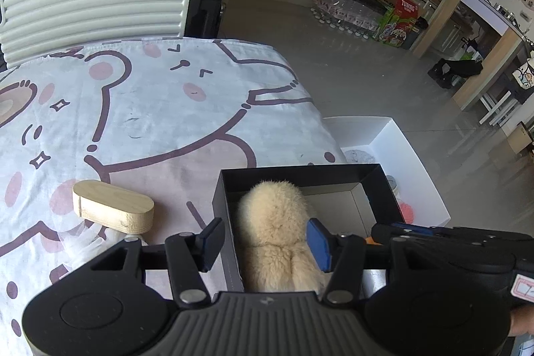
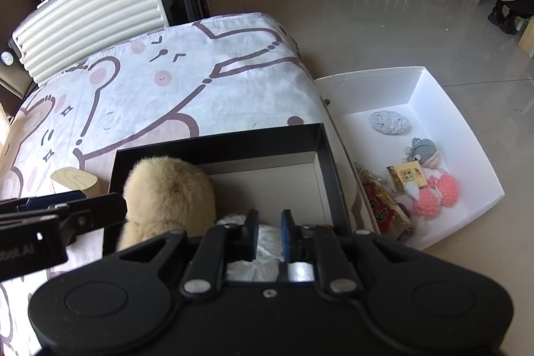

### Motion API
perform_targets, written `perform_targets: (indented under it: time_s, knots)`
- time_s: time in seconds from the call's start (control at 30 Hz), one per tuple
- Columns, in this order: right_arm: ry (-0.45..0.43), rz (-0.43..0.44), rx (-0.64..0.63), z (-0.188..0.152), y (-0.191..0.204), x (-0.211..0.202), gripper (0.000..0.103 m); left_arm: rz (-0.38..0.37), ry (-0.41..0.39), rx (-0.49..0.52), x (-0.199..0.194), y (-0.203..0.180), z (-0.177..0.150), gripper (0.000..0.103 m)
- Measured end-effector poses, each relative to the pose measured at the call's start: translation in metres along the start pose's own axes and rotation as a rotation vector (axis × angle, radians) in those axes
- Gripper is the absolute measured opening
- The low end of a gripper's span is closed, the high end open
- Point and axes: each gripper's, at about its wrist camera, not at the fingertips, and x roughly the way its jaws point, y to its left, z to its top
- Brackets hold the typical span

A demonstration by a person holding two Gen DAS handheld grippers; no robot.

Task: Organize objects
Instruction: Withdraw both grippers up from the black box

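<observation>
Left gripper: fingers spread wide, one on each side of the plush, with a gap visible on the left side; whether the right pad touches the fur cannot be told. Right gripper: fingers set a narrow gap apart above a white wad; whether they pinch it cannot be told.

Items, largest first:

- Table, covered by a cloth with a cartoon bear print.
- Suitcase, cream and ribbed, standing beyond the far table edge.
- White tray, on the floor just beside the table. It holds a grey wad, a small box, knitted toys and a snack packet.
- Black box, open-topped, on the near right corner of the table.
- Plush, cream-coloured, inside the black box at its left side.
- Wood block, oval, on the cloth left of the black box.
</observation>
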Motion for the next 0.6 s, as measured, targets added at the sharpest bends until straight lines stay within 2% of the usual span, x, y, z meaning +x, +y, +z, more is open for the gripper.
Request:
perform_targets:
  time_s: [0.27, 0.43, 0.5, 0.6]
  knots:
    - [-0.050, -0.040, 0.018, -0.007, -0.007, -0.028, 0.025, 0.056, -0.021, 0.048, -0.015, -0.004, -0.003, 0.054]
    - [-0.064, -0.062, -0.011, -0.010, -0.003, -0.039, 0.031, 0.104, -0.037, 0.043, -0.023, 0.002, -0.005, 0.056]
    - [-0.071, -0.062, -0.017, -0.012, -0.003, -0.044, 0.035, 0.121, -0.037, 0.035, -0.025, 0.004, -0.006, 0.059]
    - [-0.087, -0.069, -0.015, -0.014, -0.003, -0.050, 0.046, 0.147, -0.038, 0.034, -0.026, 0.007, -0.007, 0.070]
